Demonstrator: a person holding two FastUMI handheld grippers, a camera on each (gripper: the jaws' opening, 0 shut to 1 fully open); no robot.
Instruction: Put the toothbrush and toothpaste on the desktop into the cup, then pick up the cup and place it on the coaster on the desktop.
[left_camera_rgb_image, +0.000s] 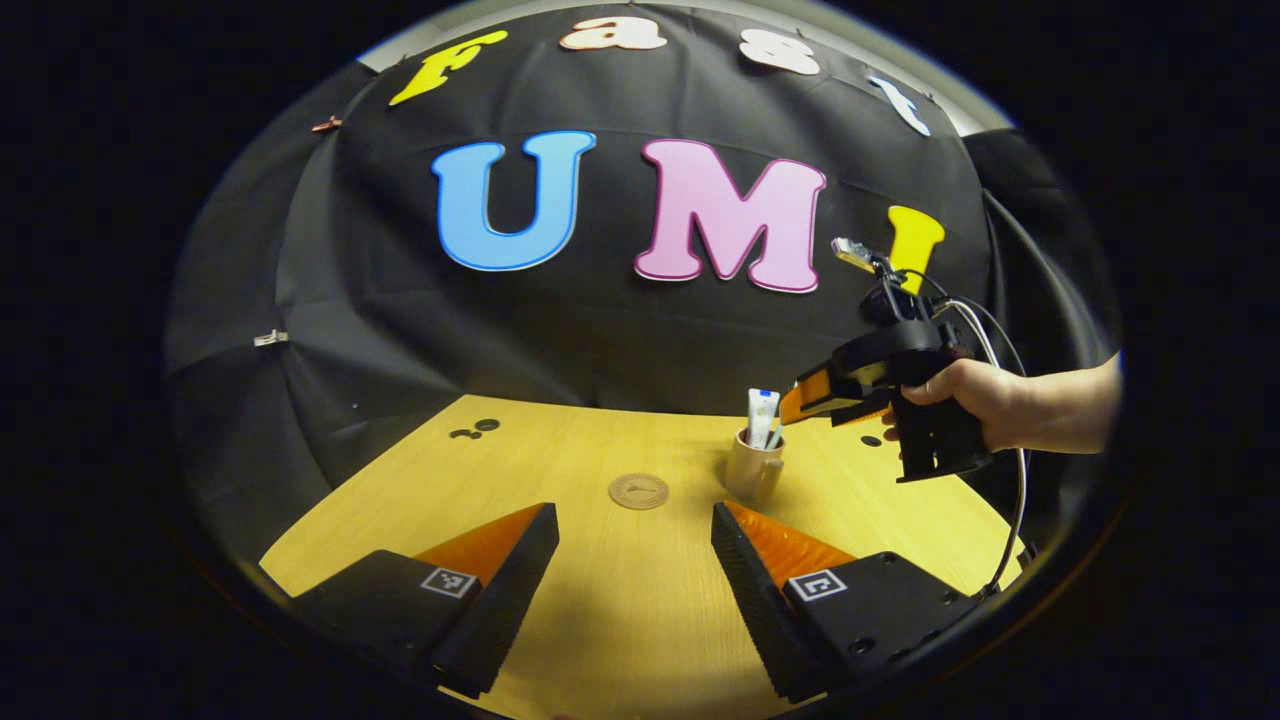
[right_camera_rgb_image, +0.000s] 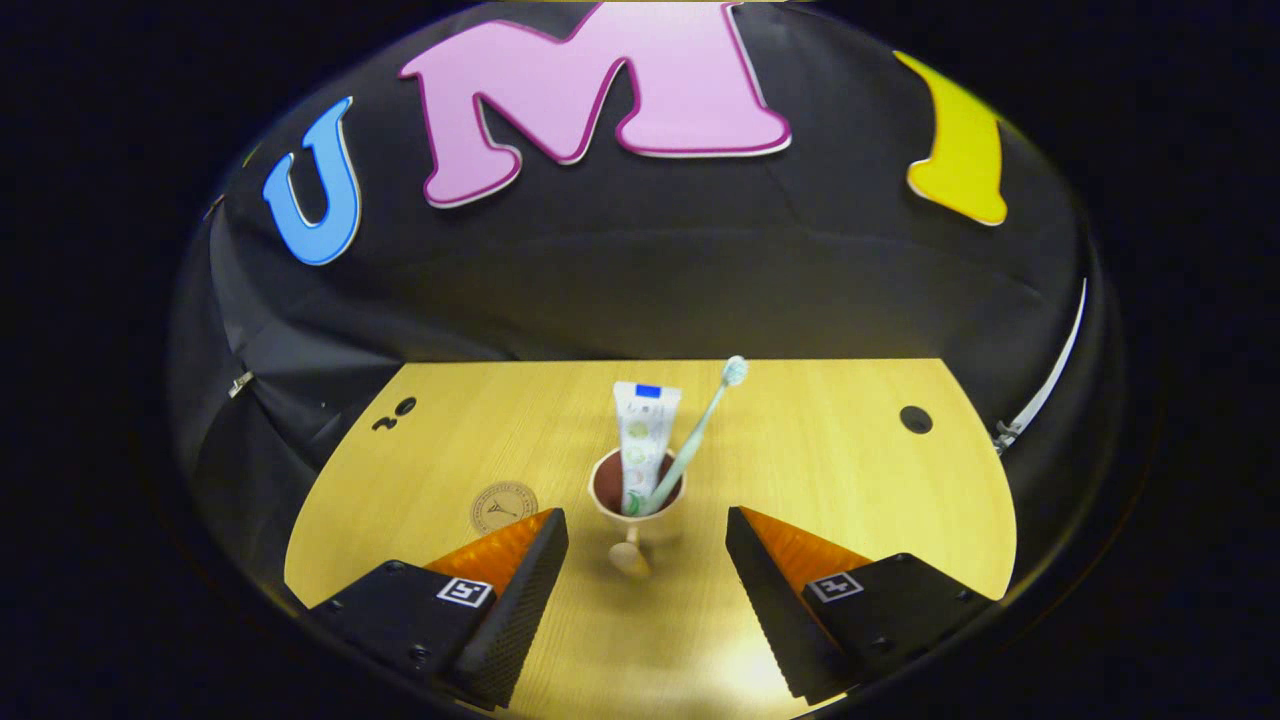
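Toothpaste (right_camera_rgb_image: 644, 440) and toothbrush (right_camera_rgb_image: 696, 436) are standing in the cup (right_camera_rgb_image: 634, 505), which is sitting upright on the wooden worktop (right_camera_rgb_image: 820, 460) with its handle pointing toward the right gripper (right_camera_rgb_image: 647, 560). That gripper's fingers are spread apart, grasping nothing, hovering just before the cup. The round coaster (right_camera_rgb_image: 503, 506) is lying on the worktop to the left of the cup, apart from it. In the left gripper view, the left gripper (left_camera_rgb_image: 634, 560) is hanging over the worktop with fingers released, while a hand (left_camera_rgb_image: 975, 395) is holding the right gripper near the cup (left_camera_rgb_image: 755, 468), the coaster (left_camera_rgb_image: 638, 491) resting beside it.
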